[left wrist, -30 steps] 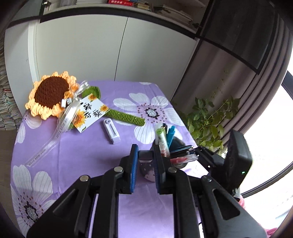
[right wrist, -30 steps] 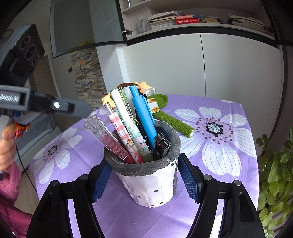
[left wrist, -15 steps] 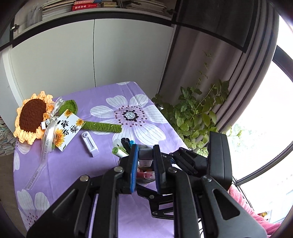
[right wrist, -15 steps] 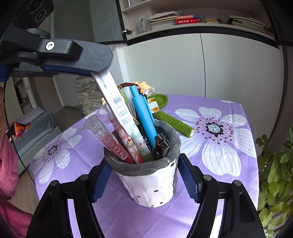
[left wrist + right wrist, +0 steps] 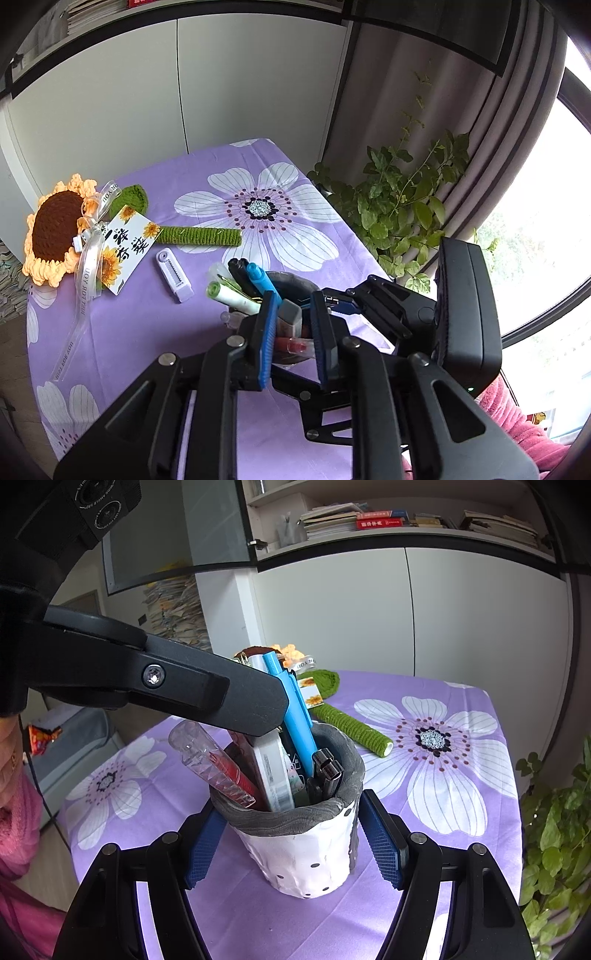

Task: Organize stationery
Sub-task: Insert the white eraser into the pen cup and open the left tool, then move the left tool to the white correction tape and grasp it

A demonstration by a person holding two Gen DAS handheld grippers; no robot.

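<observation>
Cup on the table, crammed with stationery

The cup (image 5: 303,853) stands on the table (image 5: 443,849) between the right gripper's (image 5: 295,845) fingers, holding pens (image 5: 295,716) and a flat case (image 5: 273,775). The left gripper (image 5: 291,325) hangs above its mouth. Behind lie a sunflower (image 5: 55,229), card (image 5: 127,247) and small stapler (image 5: 173,275); a plant (image 5: 399,206) stands right.

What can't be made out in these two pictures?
- Lower ends of the pens, both views: hidden inside the pen cup.
- Lower part of the white case, right wrist view: inside the cup; left gripper, jaws just opening, case between them, covers its top.
- Sunflower, right wrist view: mostly behind the pens.
</observation>
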